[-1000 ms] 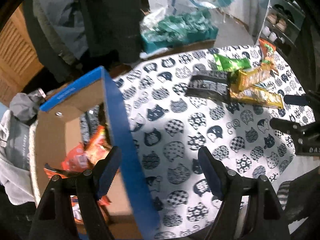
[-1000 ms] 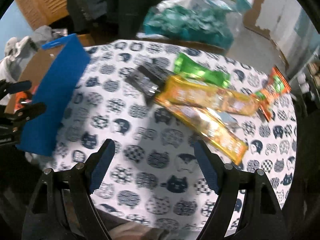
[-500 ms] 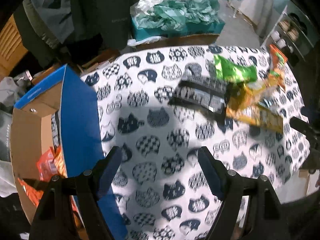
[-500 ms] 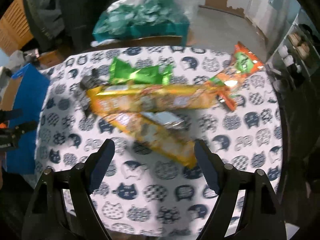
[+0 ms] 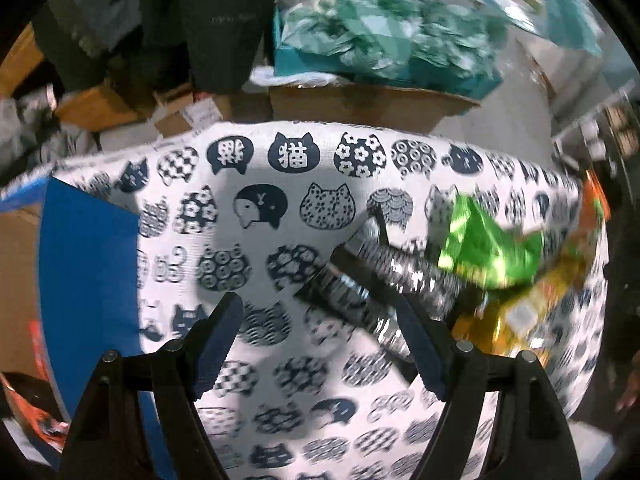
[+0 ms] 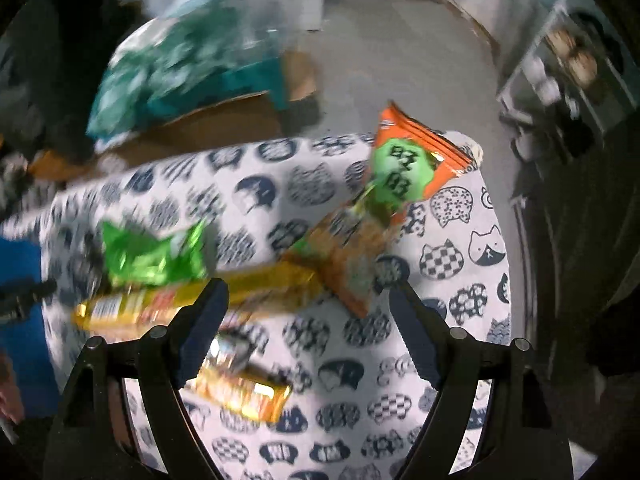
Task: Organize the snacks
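Snacks lie in a loose cluster on the cat-print tablecloth (image 5: 296,200), toward its right side in the left wrist view, well apart from the blue-walled cardboard box (image 5: 88,280) at the left edge, where orange packets already sit; the box is presumably where the rest are meant to go.

Largest of the loose ones are the two long yellow packets: the upper yellow packet (image 6: 168,300) lies roughly crosswise in the right wrist view, its long axis running from left to right and passing behind the left finger of the right gripper (image 6: 308,328); the lower yellow packet (image 6: 244,392) lies slanted just below it, partly hidden by that same finger. The orange packet (image 6: 416,152) sits further off, up and to the right, on a slant, its lower end touching the yellow ones; the green packet (image 6: 152,256) rests against the upper yellow packet's far edge.

The black-and-silver packet (image 5: 376,280) lies diagonally, its near end reaching behind the right finger of the left gripper (image 5: 320,344), so it is the snack closest to that hand.

Both grippers stand spread wide with nothing between the pads; each hovers over the cloth, pointing steeply down. By my judgement the left is better placed for the black-and-silver packet, the right for a yellow one, and either would grip best across the short width.
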{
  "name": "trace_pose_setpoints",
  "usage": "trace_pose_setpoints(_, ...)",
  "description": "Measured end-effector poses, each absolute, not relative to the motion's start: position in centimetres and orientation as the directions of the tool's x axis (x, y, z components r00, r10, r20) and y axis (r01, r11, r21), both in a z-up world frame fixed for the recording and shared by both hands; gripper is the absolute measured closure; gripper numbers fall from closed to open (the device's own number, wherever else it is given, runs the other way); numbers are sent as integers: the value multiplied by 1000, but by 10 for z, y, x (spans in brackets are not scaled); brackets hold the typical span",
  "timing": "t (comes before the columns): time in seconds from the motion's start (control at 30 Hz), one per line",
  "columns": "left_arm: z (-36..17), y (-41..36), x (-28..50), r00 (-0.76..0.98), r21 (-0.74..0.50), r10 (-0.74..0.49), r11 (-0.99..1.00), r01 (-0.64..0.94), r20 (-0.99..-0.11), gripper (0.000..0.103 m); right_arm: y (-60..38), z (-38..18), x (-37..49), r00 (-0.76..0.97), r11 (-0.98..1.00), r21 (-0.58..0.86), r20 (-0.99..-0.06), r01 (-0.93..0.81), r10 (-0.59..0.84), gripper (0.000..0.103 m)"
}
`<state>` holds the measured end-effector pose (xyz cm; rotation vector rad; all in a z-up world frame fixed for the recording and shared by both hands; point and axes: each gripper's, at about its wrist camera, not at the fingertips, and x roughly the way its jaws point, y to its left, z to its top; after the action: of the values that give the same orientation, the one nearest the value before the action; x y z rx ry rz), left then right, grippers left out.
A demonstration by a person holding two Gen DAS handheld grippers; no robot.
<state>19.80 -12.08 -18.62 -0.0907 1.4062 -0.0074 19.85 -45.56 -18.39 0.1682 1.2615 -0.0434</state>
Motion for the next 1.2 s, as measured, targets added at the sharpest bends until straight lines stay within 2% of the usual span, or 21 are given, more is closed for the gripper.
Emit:
trace_pose_setpoints(0.3,-222,-111,222,102,-151,-129,954,-258,-986,22,-497,-226,233,272,937,175,-958,302,91,22)
trace_pose_setpoints(0.43,-232,-113,224,79,-170,-153,939,-298,-985,17,-500,-241,243,245,933,171,-965,316,94,22)
trace_pose_setpoints(0.67,-243,-122,230,61,-184,-173,938,-294,-983,16,-491,-252,245,223,959,130,-972,250,74,22)
trace_pose_setpoints(0.73,-244,-127,231,63,-182,-171,944,-276,-983,15,-486,-251,243,214,970,116,-974,212,70,30)
trace_pose_setpoints(0.8,-244,-132,230,65,-181,-170,949,-258,-983,15,-480,-250,240,204,980,110,-976,164,76,43)
trace_pose_setpoints(0.87,-244,-139,228,76,-178,-165,959,-220,-983,15,-474,-246,234,204,987,93,-977,128,66,47)
trace_pose_setpoints(0.93,-241,-150,224,92,-177,-163,967,-181,-982,23,-472,-246,230,200,993,70,-979,91,50,50)
trace_pose_setpoints(1.1,-237,-151,213,115,-186,-175,978,-98,-978,28,-461,-242,218,212,1000,14,-977,23,9,63)
trace_pose_setpoints(1.2,-236,-152,206,117,-179,-172,983,-50,-978,30,-455,-240,210,217,999,-23,-976,-24,-17,64)
